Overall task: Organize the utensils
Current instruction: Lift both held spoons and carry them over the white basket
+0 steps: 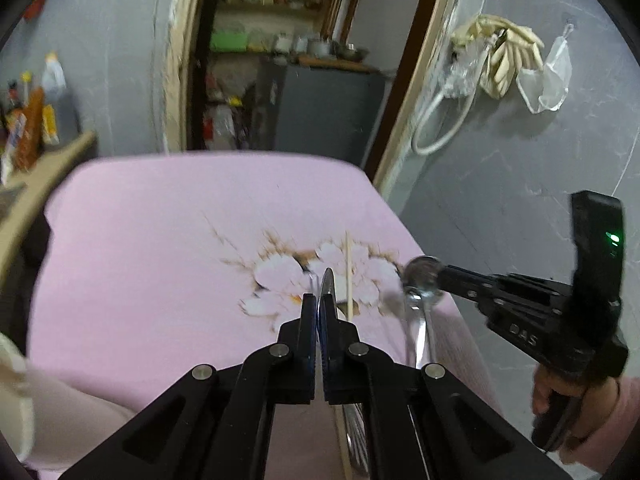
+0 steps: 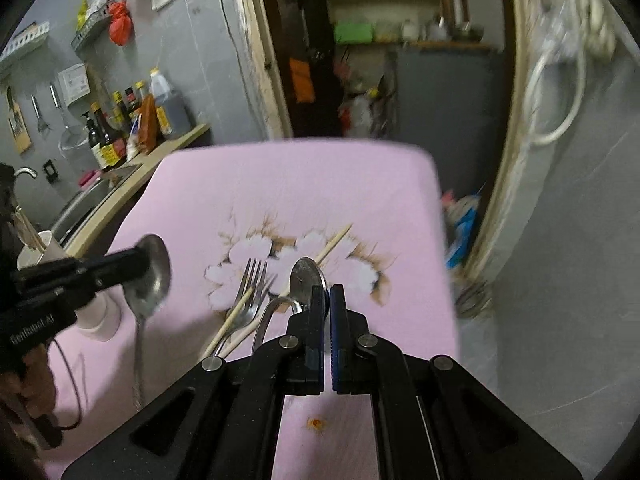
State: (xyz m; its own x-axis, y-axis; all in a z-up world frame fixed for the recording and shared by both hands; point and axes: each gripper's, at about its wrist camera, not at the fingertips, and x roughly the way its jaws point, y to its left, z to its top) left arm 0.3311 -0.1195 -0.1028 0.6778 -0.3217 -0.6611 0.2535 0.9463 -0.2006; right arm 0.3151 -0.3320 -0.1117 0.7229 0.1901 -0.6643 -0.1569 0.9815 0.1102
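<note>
Clamping the right spoon (image 2: 306, 276) by its bowl in the right gripper (image 2: 328, 294), handle drooping lower-left; likewise the left spoon (image 2: 154, 284) in the left gripper (image 1: 320, 300). Just ahead-left, on the cloth (image 2: 280, 184): fork (image 2: 252, 280) and chopsticks (image 2: 236, 314), axes pointing away. Farther left, nearest the left gripper: cup (image 2: 40, 248), probably the holder.

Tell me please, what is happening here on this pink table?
A person is sorting cutlery with a handheld gripper in each hand. The left gripper is shut on a large spoon by its bowl, and the right gripper is shut on a smaller spoon; both spoons are lifted off the pink cloth. A fork and chopsticks lie on the cloth, not yet picked up.
</note>
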